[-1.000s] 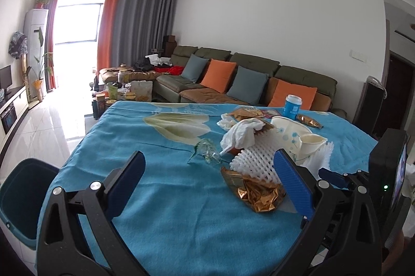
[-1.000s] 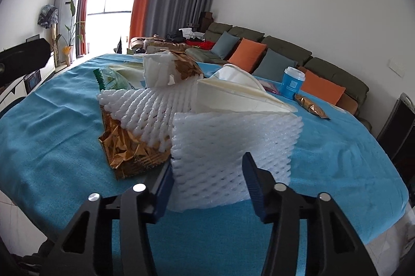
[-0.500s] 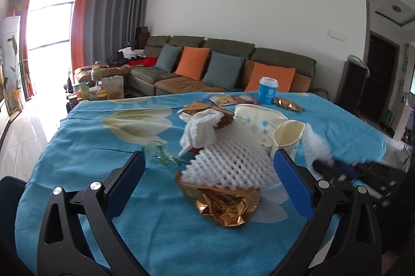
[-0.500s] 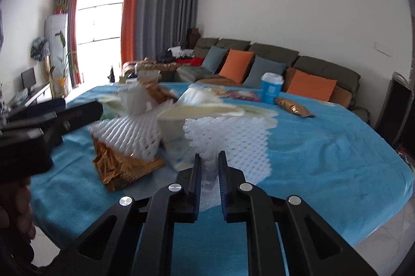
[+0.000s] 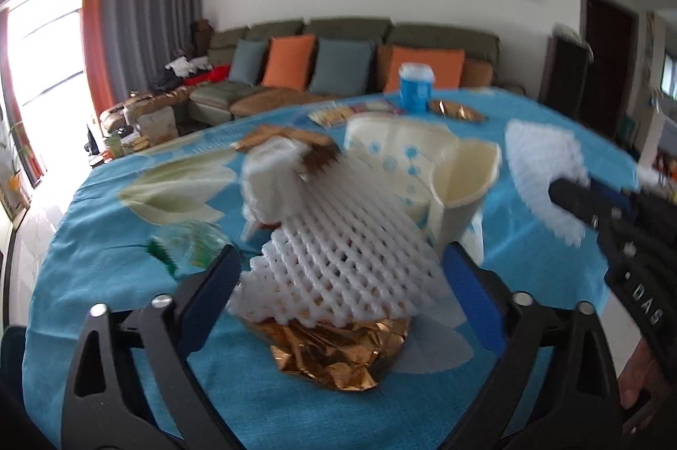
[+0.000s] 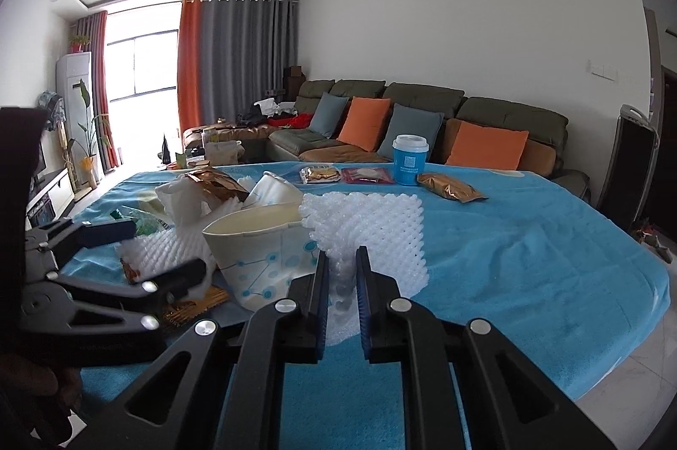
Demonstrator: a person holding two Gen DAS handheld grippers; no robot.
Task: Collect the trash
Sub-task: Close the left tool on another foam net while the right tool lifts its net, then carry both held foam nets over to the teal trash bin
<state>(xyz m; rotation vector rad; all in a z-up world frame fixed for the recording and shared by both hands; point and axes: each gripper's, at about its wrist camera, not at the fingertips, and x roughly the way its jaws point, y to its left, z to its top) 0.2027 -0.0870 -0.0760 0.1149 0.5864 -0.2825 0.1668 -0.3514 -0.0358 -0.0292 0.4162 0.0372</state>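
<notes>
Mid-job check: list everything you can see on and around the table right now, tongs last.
Foam net: 1, white, clamped in right tongs.
Foam net: 1, white, on pile between left tongs' fingers.
Foil wrapper: 1, gold, under that net.
Paper cup: 1, cream with blue dots, crushed, pile middle.
Tissue: 1, white, top of pile.
Blue cup: 1, white lid, far edge.
Snack packets: 2, flat, beside blue cup.
Gold packet: 1, right of blue cup.
Tablecloth: 1, blue.
Sofa: 1, olive, behind table.
Left tongs: open.
Right tongs: shut.
</notes>
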